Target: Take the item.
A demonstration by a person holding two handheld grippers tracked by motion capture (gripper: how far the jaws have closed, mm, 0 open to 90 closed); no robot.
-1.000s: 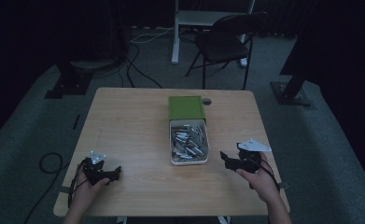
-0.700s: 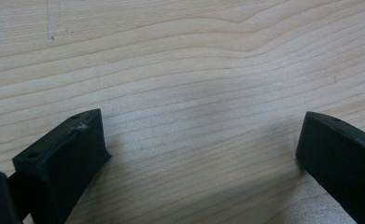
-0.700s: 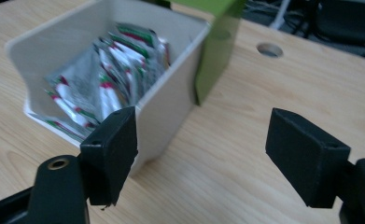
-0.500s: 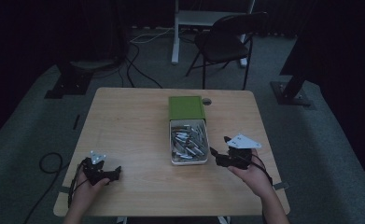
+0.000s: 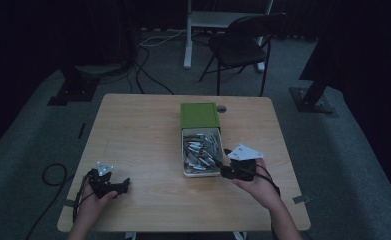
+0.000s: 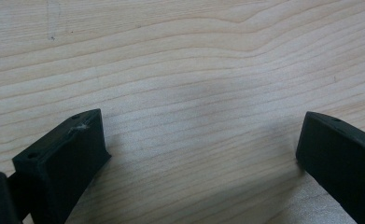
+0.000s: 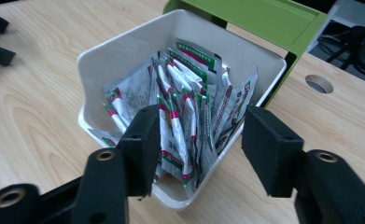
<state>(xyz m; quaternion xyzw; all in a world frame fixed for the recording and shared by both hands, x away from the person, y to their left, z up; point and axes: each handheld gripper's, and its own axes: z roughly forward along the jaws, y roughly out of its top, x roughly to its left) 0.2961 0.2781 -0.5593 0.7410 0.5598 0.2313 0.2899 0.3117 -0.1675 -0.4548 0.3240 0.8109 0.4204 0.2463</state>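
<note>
- My right gripper sits low in its own view, jaws half apart and just been closing, nothing pinched; the sachets stand past them.
- The sachets fill the white tray at centre of the high view, its green lid just above.
- My left gripper rests at lower left, jaws wide apart over bare table.

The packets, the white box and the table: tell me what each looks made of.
Packets: likely foil or plastic film, glossy; they crinkle and glint silver beside the green and red print.
White box: probably moulded plastic, smooth and slightly shiny, with rounded corners.
Table: pale wood or a wood-look laminate, matt; the grain lines show clearly.
</note>
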